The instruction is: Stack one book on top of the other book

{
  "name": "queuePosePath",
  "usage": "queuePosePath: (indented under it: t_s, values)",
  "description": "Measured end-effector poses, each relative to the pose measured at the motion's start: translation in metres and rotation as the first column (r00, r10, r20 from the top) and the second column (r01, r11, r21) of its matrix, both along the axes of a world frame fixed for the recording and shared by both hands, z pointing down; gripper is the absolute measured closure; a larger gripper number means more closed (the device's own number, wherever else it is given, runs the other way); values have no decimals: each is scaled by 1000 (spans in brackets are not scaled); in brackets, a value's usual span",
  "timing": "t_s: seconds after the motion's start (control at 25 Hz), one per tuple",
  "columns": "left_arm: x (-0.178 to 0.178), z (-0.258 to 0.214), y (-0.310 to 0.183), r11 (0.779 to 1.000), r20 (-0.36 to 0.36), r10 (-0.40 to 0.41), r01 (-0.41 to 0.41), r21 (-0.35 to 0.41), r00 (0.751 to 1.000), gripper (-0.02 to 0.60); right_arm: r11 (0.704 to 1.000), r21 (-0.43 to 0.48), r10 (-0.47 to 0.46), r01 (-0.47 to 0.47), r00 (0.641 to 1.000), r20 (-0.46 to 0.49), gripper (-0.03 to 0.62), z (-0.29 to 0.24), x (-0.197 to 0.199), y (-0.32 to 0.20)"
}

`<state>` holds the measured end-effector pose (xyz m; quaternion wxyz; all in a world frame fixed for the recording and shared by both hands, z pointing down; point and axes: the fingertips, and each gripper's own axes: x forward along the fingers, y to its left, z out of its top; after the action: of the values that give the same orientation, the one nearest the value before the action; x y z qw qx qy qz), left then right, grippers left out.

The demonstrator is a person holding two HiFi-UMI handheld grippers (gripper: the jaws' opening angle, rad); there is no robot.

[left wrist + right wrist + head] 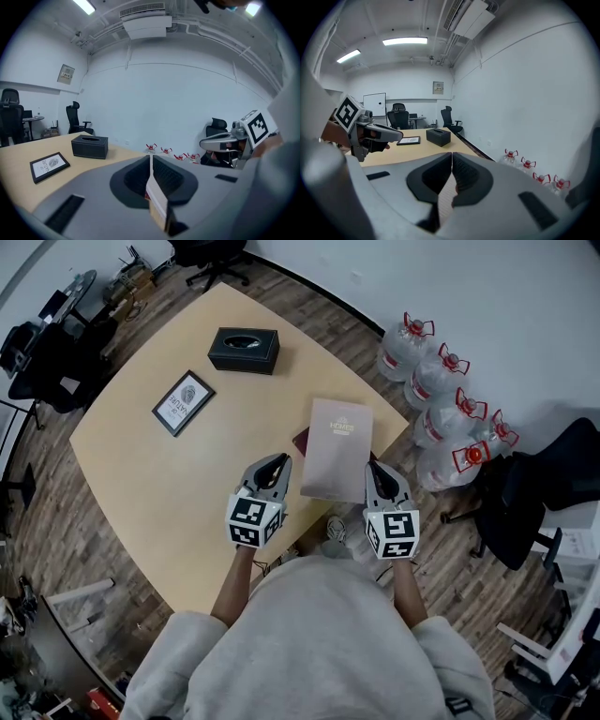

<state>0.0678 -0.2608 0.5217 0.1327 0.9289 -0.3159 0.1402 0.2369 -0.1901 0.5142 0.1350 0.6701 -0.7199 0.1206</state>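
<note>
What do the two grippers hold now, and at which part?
Both hold the pale pink book: the left gripper grips its near left corner, the right gripper its near right corner.

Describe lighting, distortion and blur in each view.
Head view: even, soft light, sharp centre, wide-angle stretch at the edges. Left gripper view: fisheye with dark corners, ceiling lamp glaring, the pink book between the jaws blurred. Right gripper view: same fisheye, bright ceiling strip, near jaws soft.

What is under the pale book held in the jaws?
A dark red book: its corner shows past the left edge of the pale book. The rest is covered, so I cannot tell whether the two touch.
</note>
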Motion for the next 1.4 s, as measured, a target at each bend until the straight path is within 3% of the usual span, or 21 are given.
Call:
queuePosePath:
  t_s: [0.16,1.4]
  values:
    - [-1,-1,1,1000,5,6,-6,11,1000,571,1000,17,6,-6,1000,-11,589,-5,1,2]
    - [-4,-3,8,1000,11,11,-11,27,1000,571,998,38,-46,47,999,-26,591,-8,-7,9]
